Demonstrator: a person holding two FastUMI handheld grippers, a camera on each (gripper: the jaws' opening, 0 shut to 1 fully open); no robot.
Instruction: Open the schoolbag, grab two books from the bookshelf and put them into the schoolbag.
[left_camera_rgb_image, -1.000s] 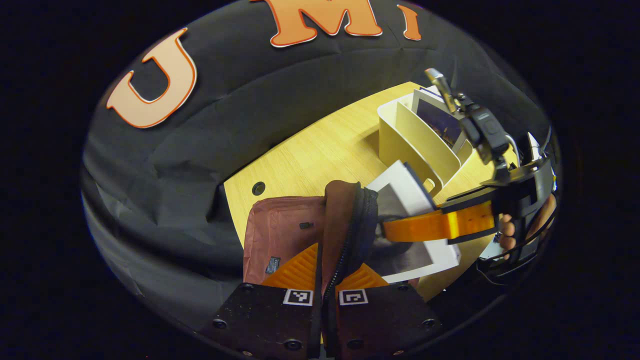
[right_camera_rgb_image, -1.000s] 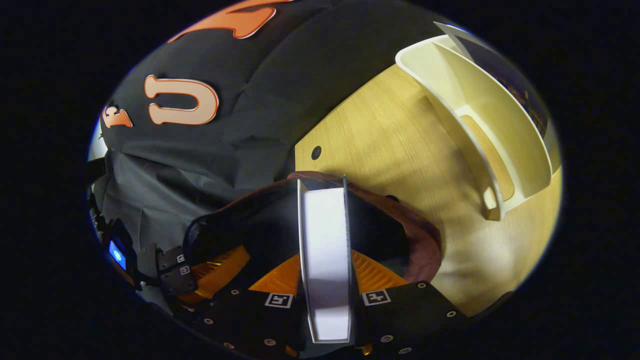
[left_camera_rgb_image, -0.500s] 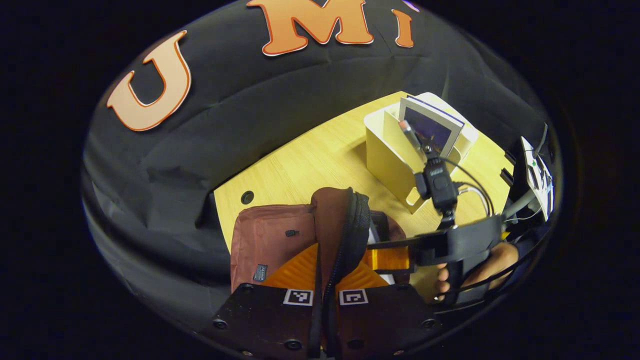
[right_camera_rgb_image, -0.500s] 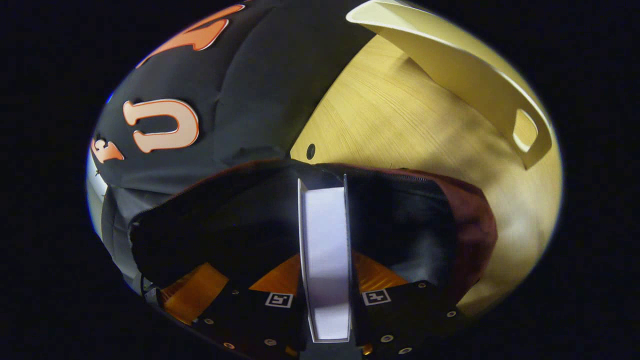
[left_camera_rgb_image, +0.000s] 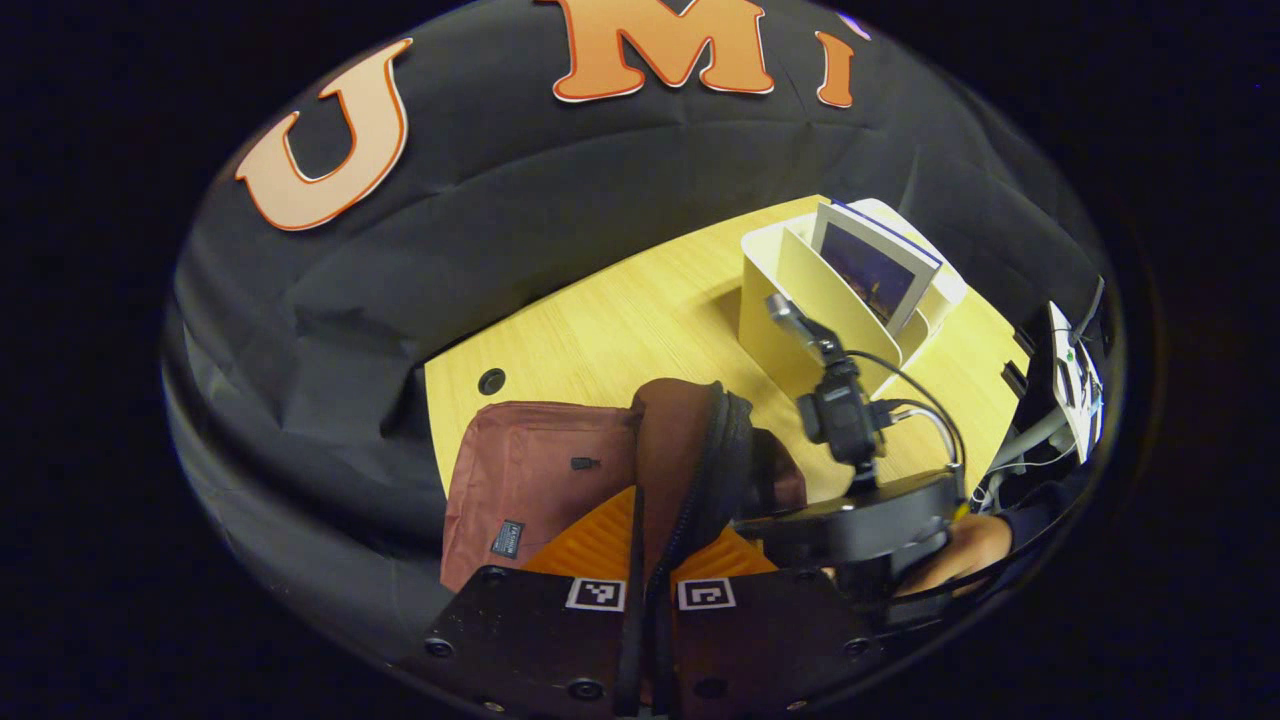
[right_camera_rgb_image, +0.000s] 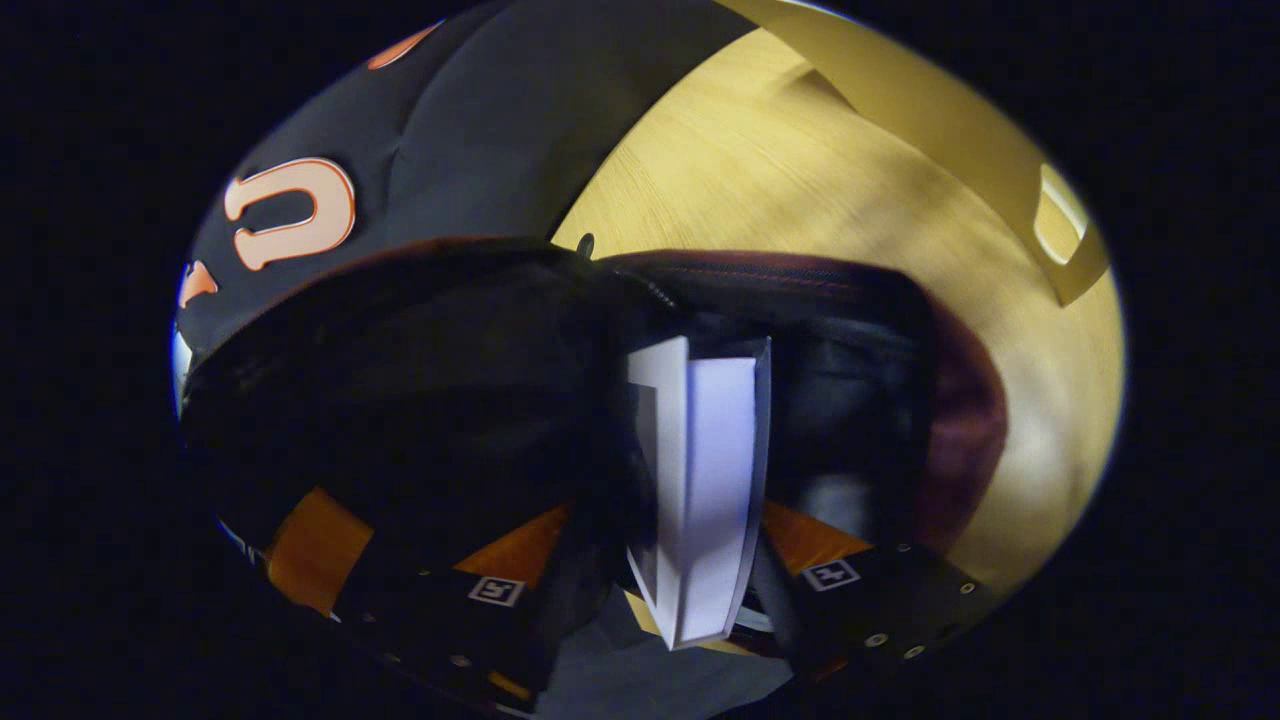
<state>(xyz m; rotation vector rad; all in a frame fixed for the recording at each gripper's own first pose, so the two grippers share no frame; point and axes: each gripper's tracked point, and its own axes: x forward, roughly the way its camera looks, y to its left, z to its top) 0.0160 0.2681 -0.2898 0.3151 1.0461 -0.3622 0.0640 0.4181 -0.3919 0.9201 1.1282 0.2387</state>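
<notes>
From the left gripper view I see the schoolbag (left_camera_rgb_image: 540, 480) lying on the pale wooden table (left_camera_rgb_image: 620, 320), near the table's edge by the black cloth wall. It is a reddish-brown fabric bag with a small dark tag on its front panel and a black zipper running along the raised rim of its opening. My left gripper (left_camera_rgb_image: 650, 600) is closed tight on that raised rim, both fingers pressing the fabric and zipper edge between them, so the mouth stands open.

In the right gripper view the bag's dark interior (right_camera_rgb_image: 450, 400) surrounds a book (right_camera_rgb_image: 700, 490). The book is white, seen edge-on, its covers fanning slightly apart, and it sits down inside the opening. My right gripper (right_camera_rgb_image: 665, 590) has its fingers spread wider than the book; I cannot tell whether either finger touches it, so I read the claw as released around it.

Farther back on the table stands the cream bookshelf (left_camera_rgb_image: 800, 300), a divided upright holder, with a second book (left_camera_rgb_image: 875, 275) leaning in its far slot, dark cover facing out. From the left gripper view, the right gripper's body and the hand (left_camera_rgb_image: 960, 545) holding it sit just beside the bag's opening.
</notes>
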